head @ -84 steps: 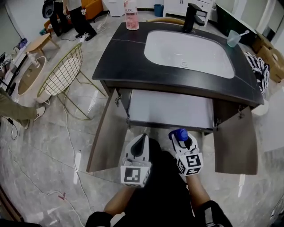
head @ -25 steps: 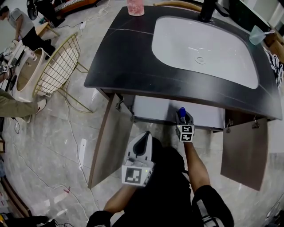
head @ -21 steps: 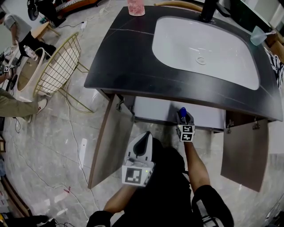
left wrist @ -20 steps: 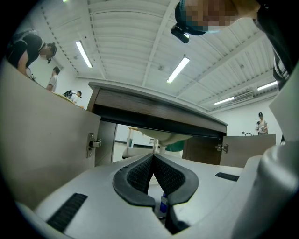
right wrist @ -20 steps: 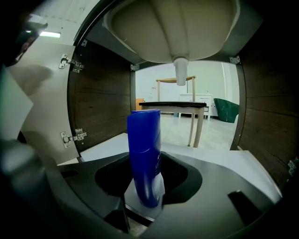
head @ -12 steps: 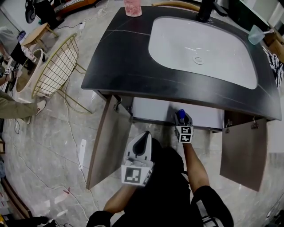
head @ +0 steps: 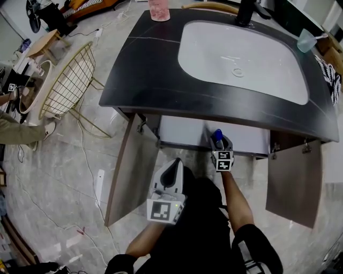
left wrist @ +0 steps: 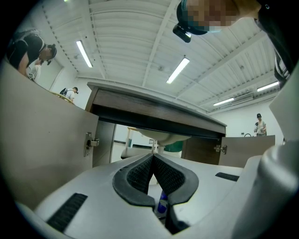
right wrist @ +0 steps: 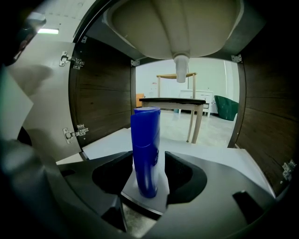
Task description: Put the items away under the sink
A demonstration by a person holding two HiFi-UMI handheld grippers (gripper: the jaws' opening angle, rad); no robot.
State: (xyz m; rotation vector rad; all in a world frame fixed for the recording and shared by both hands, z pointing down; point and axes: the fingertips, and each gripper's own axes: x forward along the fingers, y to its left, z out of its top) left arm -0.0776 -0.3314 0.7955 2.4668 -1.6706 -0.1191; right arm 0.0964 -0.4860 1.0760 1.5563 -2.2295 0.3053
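Our right gripper [right wrist: 148, 170] had just opened its fingers [right wrist: 184, 175] around the tall blue plastic bottle [right wrist: 145, 144] on the white shelf [right wrist: 112, 140]; we judged retreating straight safest. Left gripper [left wrist: 153, 158] was clenched, empty.

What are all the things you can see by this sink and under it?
blue bottle: 1, blue, upright on the cupboard shelf under the sink
pink bottle: 1, pink, back left of the counter
cup: 1, pale green, back right of the counter
counter: 1, black
sink: 1, white, in the counter
tap: 1, black, behind the sink
cupboard doors: 2, brown, both open
wire chair: 1, gold, floor at left
left gripper: 1, white, jaws together, empty
right gripper: 1, white, jaws just opened, blue bottle between them
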